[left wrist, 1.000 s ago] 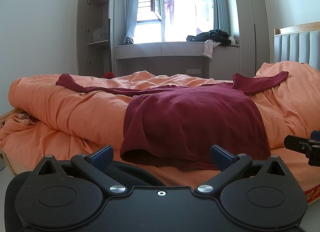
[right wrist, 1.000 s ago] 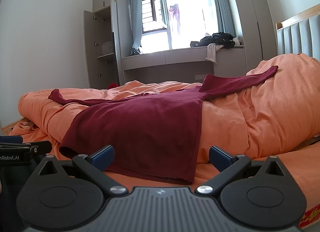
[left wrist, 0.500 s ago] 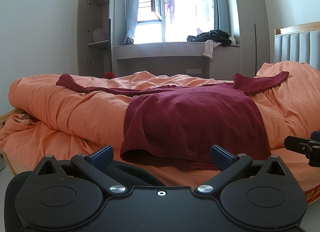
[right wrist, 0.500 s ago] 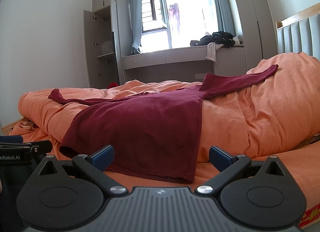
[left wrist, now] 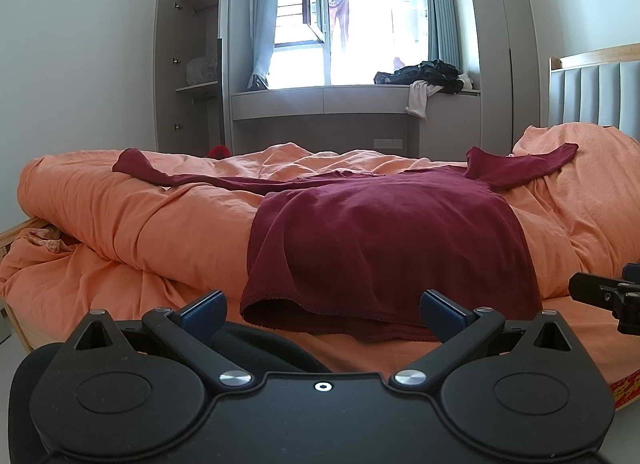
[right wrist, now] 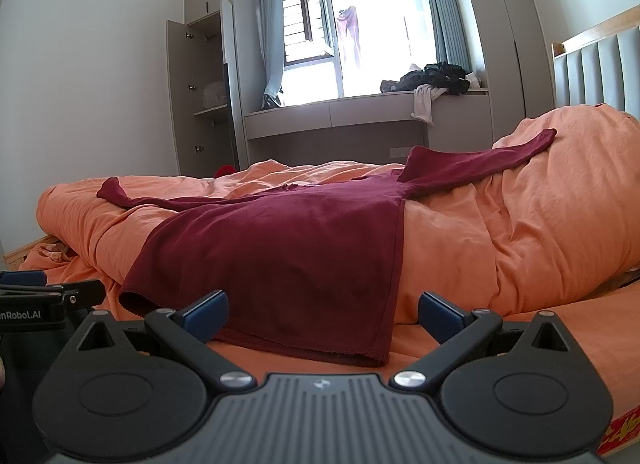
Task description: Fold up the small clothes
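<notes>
Shirt (left wrist: 384,240) hem partly hidden behind both wide-open, empty tools (left wrist: 322,310) (right wrist: 322,310).

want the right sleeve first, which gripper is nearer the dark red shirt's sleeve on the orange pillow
Right. The right gripper fronts the shirt's sleeve-side hem corner; the left gripper fronts mid-hem.

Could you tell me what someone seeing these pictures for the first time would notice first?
A dark red long-sleeved shirt lies spread flat on a rumpled orange duvet, sleeves stretched out to both sides. Both open grippers, left and right, sit just short of its hem. Behind, a bright window glares.
</notes>
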Motion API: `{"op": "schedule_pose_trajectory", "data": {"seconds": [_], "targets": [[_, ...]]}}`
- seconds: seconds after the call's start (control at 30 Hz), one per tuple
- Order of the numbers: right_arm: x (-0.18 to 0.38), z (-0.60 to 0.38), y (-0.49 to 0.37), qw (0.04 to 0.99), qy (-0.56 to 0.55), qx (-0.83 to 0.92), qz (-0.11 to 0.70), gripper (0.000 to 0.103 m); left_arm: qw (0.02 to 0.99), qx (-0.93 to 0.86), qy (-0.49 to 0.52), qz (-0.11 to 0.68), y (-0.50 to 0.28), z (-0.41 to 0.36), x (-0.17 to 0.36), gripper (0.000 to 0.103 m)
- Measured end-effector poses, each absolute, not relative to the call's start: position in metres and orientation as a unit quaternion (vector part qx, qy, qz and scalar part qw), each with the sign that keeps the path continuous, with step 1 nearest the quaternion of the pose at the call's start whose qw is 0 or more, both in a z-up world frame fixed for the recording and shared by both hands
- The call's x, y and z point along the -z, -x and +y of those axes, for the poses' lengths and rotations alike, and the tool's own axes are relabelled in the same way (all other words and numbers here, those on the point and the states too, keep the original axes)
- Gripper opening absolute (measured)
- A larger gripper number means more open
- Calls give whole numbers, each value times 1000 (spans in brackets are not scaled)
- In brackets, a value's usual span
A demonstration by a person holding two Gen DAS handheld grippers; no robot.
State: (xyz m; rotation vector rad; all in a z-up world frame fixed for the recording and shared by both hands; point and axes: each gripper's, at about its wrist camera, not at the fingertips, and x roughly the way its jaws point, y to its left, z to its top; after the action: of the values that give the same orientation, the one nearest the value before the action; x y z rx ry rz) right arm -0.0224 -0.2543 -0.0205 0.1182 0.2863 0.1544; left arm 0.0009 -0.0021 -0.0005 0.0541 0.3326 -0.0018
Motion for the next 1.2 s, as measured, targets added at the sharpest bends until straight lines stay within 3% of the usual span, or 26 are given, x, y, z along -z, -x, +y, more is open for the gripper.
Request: {"op": "schedule_pose_trajectory", "data": {"seconds": [1.2], "targets": [[19,-251,23,985,-62,-81,142,103,986,1,-28,165,-1,-2,1,103]]}}
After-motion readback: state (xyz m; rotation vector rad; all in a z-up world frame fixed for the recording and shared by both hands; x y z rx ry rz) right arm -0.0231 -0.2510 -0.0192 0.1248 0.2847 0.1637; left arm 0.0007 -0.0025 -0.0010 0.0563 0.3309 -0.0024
